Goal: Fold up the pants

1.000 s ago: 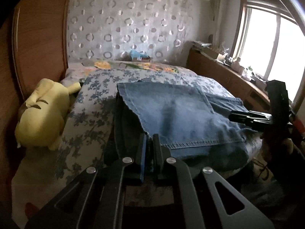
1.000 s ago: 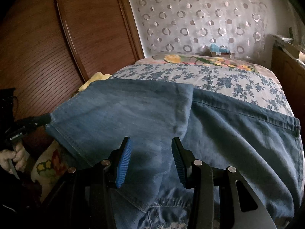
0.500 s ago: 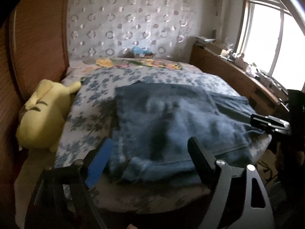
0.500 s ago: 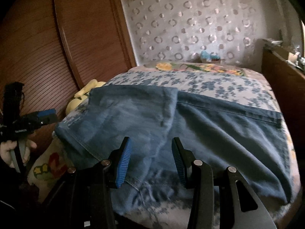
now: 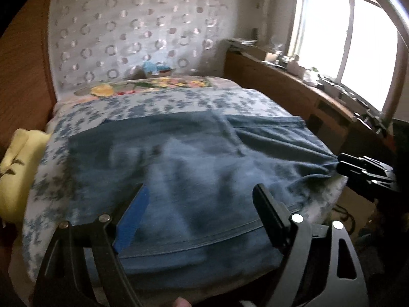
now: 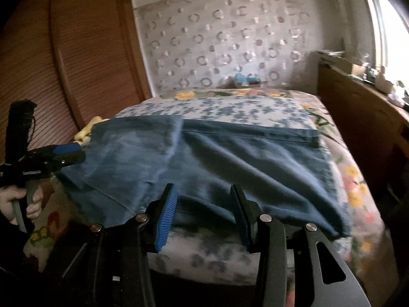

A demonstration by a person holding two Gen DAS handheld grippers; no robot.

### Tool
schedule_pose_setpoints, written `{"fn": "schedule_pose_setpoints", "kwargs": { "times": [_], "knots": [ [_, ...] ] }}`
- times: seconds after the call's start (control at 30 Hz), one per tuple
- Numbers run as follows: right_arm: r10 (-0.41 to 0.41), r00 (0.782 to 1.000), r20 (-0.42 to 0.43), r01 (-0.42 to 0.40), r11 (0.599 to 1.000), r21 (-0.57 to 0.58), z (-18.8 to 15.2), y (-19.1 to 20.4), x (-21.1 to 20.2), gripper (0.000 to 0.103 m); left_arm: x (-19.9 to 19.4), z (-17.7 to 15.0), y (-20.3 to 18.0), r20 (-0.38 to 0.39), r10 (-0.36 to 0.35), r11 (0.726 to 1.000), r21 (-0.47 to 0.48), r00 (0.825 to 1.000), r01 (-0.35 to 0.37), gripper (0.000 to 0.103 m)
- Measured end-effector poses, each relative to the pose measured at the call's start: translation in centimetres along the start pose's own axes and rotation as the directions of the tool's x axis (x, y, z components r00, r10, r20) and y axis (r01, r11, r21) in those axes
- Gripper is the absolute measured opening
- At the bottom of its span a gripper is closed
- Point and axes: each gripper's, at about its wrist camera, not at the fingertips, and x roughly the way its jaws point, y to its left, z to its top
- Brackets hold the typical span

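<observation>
One pair of blue denim pants (image 5: 194, 168) lies folded across the near end of one bed (image 6: 230, 107) covered in a blue-flowered spread; one layer is doubled over on the left part of the garment, its folded edge running away from the camera in the right wrist view (image 6: 176, 138). Two grippers are present. The left gripper (image 5: 202, 204) hovers over the near hem with its two fingers spread wide and nothing pinched between them; denim shows only beneath the gap. The right gripper (image 6: 203, 209) stands at the near edge of the pants, its two blue-padded fingers partly apart and clear of the cloth. In the left wrist view its tip seems to meet the bunched right corner of the denim (image 5: 329, 163); whether it touches cannot be told. One hand (image 6: 15, 202) grips the left tool's handle. One yellow plush toy (image 5: 15, 163) lies beside the bed at left. One window (image 5: 345, 38) lights the right side.
</observation>
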Motion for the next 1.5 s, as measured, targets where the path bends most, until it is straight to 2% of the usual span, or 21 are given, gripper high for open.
{"fn": "schedule_pose_setpoints", "kwargs": {
  "times": [0.07, 0.17, 0.23, 0.53, 0.73, 1.1, 1.33, 1.4, 1.47, 1.5],
  "knots": [
    [-0.057, 0.998, 0.01, 0.057, 0.998, 0.011, -0.2, -0.8, -0.3, 0.045, 0.3, 0.4, -1.0, 0.005, -0.023, 1.0, 0.001, 1.0, 0.023, 0.083],
    [-0.087, 0.996, 0.029, 0.085, 0.995, 0.045, -0.6, -2.2, -1.2, 0.045, 0.6, 0.8, -2.4, 0.009, -0.051, 0.999, 0.013, 0.999, 0.051, 0.083],
    [-0.139, 0.99, 0.041, 0.136, 0.988, 0.071, -0.8, -3.1, -1.6, 0.045, 0.7, 1.0, -3.3, 0.01, -0.062, 0.998, 0.026, 0.998, 0.061, 0.083],
    [-0.217, 0.976, 0.01, 0.212, 0.962, 0.174, -2.3, -7.1, -1.7, 0.045, 0.9, 1.5, -5.9, 0.013, -0.039, 0.997, 0.071, 0.999, 0.038, 0.083],
    [-0.226, 0.974, -0.024, 0.225, 0.95, 0.216, -2.5, -8.7, -1.2, 0.045, 1.0, 1.2, -6.5, 0.009, -0.046, 0.996, 0.078, 0.999, 0.045, 0.083],
    [-0.259, 0.961, -0.101, 0.275, 0.937, 0.217, -2.8, -9.9, -0.2, 0.045, 1.0, 0.9, -6.4, 0.005, -0.049, 0.997, 0.068, 0.999, 0.049, 0.083],
    [-0.252, 0.962, -0.105, 0.269, 0.94, 0.208, -2.9, -10.2, -0.3, 0.045, 1.0, 0.9, -6.4, 0.004, -0.048, 0.997, 0.068, 0.999, 0.047, 0.083],
    [-0.244, 0.965, -0.099, 0.259, 0.944, 0.204, -2.9, -10.1, -0.3, 0.035, 0.9, 0.8, -6.4, 0.005, -0.044, 0.997, 0.065, 0.999, 0.044, 0.083],
    [-0.248, 0.965, -0.09, 0.262, 0.944, 0.202, -2.8, -10.1, -0.3, 0.016, 0.8, 0.7, -6.2, 0.008, -0.041, 0.997, 0.059, 0.999, 0.04, 0.083],
    [-0.239, 0.968, -0.083, 0.251, 0.948, 0.197, -2.6, -10.1, -0.4, 0.015, 0.7, 0.7, -6.0, 0.009, -0.039, 0.998, 0.055, 0.999, 0.038, 0.083]
  ]
}}
